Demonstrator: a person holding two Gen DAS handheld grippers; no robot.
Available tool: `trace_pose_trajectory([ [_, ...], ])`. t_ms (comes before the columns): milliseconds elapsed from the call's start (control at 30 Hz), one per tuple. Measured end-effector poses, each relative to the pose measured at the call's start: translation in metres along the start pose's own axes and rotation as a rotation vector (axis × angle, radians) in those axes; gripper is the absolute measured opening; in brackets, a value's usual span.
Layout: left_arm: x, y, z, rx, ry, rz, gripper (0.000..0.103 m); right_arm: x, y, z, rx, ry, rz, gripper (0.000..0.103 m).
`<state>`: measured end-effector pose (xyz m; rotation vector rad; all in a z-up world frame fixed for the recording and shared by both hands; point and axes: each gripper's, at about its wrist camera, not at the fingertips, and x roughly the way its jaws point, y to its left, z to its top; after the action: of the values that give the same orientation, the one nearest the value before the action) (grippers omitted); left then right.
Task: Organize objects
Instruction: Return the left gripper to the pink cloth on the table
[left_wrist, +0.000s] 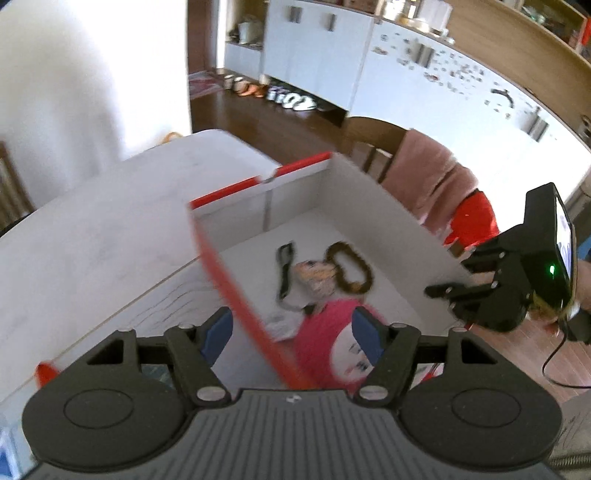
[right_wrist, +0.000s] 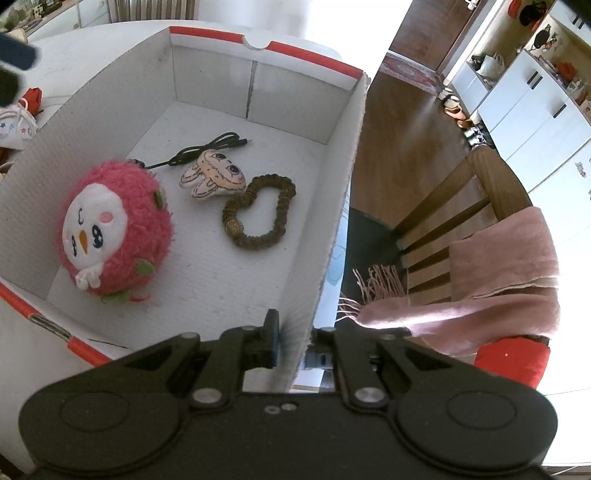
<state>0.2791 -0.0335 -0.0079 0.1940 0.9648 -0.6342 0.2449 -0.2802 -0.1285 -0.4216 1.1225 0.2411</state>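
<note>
Cardboard box: white w/ red rim (right_wrist: 306, 51), sits on pale surface (left_wrist: 92, 229); I see it from both wrist views.
Box contents: pink plush ball w/ bird face (right_wrist: 114, 230) by left wall; small tooth-shaped plush (right_wrist: 214, 177) mid-floor; olive scrunchie (right_wrist: 258, 210) touching tooth plush on its right; black cable (right_wrist: 207, 149) behind them, toward far wall.
Left tool: (left_wrist: 291, 334) blue pads set wide, nothing between them that they press; I'm above box's red-edged side wall, which crosses my view diagonally. View blurred.
Right tool: (right_wrist: 291, 343) pinched narrow on box's near right wall; wall edge sits between the pads, so I'm holding the box.
In the way: that side wall cuts across left tool's line to pink plush; right wall blocks part of right view.
Around, surface: white pouch w/ stars (right_wrist: 16, 123) & sth red beside it, outside box on left.
Around, room: wooden chair (right_wrist: 454, 206) close to box's right side, pink scarf (right_wrist: 498, 266) draped over it, red cushion (right_wrist: 511, 360) below; wood floor, white cabinets, shoes along cabinet base.
</note>
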Motion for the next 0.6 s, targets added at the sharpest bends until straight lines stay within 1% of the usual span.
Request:
trace_pose_trajectory([
  [133, -0.024, 0.023, -0.024, -0.048, -0.002, 0.050, 0.073, 0.001, 0.001, 0.001, -0.001, 0.001, -0.002, 0.010],
  [167, -0.028, 0.027, -0.030, -0.058, -0.001, 0.062, 0.076, 0.000, 0.001, 0.001, -0.002, 0.001, -0.002, 0.010],
  [267, -0.033, 0.037, -0.049, -0.085, 0.007, 0.095, 0.079, 0.001, 0.000, 0.000, -0.001, 0.002, -0.005, 0.010],
  [367, -0.034, 0.046, -0.069, -0.129, 0.016, 0.110, 0.085, 0.001, 0.000, 0.000, 0.000, 0.003, -0.009, 0.010],
  [433, -0.032, 0.051, -0.082, -0.159, 0.022, 0.133, 0.087, 0.001, 0.000, 0.000, -0.001, 0.005, -0.013, 0.010],
  [467, -0.031, 0.053, -0.090, -0.177, 0.025, 0.151, 0.091, 0.001, 0.001, 0.000, -0.001, 0.006, -0.016, 0.010],
  [500, -0.029, 0.054, -0.096, -0.192, 0.026, 0.167, 0.098, 0.001, 0.001, 0.001, -0.002, 0.007, -0.018, 0.011],
  [533, -0.028, 0.056, -0.103, -0.207, 0.029, 0.180, 0.101, 0.001, 0.001, 0.001, -0.001, 0.008, -0.020, 0.011],
  [600, -0.024, 0.059, -0.114, -0.219, 0.037, 0.193, 0.102, 0.001, 0.002, 0.001, 0.000, 0.009, -0.023, 0.011],
])
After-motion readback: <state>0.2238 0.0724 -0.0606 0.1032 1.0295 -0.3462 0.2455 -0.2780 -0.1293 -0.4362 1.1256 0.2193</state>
